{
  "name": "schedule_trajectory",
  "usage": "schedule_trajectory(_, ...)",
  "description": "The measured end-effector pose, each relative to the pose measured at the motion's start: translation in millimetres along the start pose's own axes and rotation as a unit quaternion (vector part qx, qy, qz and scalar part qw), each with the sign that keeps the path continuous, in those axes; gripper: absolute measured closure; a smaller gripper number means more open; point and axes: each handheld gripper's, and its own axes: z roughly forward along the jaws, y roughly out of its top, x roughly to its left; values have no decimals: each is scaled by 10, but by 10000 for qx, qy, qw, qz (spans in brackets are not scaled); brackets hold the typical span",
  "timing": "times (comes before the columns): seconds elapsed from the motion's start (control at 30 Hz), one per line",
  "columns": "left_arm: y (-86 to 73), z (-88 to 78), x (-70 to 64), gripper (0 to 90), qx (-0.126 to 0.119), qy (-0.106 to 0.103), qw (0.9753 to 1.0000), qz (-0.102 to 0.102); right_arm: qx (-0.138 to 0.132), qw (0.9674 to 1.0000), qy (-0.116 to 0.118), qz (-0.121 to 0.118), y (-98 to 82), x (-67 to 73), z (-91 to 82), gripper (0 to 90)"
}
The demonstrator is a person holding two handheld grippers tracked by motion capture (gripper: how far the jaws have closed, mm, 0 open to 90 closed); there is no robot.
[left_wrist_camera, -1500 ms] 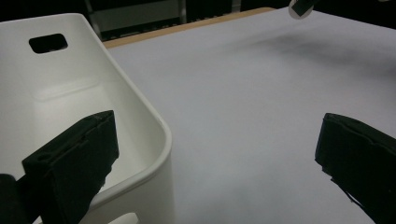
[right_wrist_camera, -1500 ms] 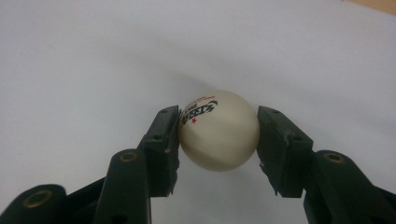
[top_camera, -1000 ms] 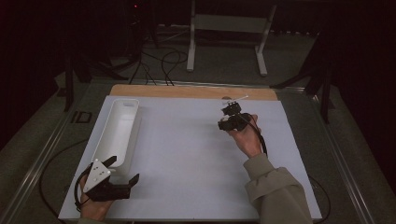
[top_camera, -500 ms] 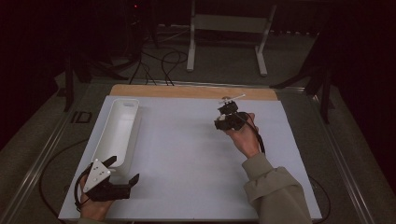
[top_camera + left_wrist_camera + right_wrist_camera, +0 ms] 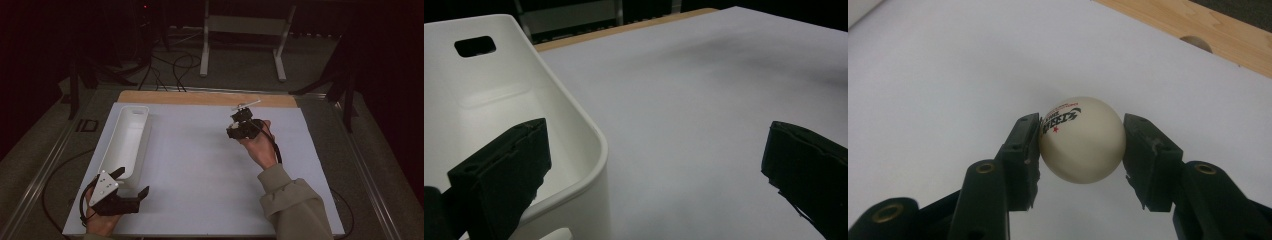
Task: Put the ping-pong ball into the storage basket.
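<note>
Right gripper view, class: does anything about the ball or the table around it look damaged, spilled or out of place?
Nothing stands out. The white ball sits whole between the right tool pads, its printed logo intact. The white table sheet is clean and flat, and the white bin stands upright at the left.

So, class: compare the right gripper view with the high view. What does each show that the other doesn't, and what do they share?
Right gripper view: a white table-tennis ball with red and black print, clamped between the right gripper and its two black jaws, and a round hole in the wooden strip.

High view: the long white bin at the left, the left gripper with jaws apart beside its near end, the person's sleeve, and the metal stand beyond the table.

Both: the white sheet, the wooden strip at its far edge and the right gripper.
</note>
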Motion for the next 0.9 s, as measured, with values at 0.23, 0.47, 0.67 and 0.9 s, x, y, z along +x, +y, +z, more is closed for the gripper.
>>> schedule_trajectory(0.23, 0, 0, 0, 1, -3, 0, 10000, 1, -70, 9999, 46, -114, 47, 77, -34, 510)
schedule_trajectory(0.47, 0, 0, -1, 1, -3, -2, 10000, 0, -123, 9997, 83, -201, 73, 143, -54, 510)
schedule_trajectory(0.67, 0, 0, 0, 1, -6, -6, 10000, 0, -147, 9996, 122, -226, 84, 179, -59, 510)
schedule_trajectory(0.9, 0, 0, -1, 0, -4, -1, 10000, 2, -158, 9994, 145, -265, 94, 213, -68, 510)
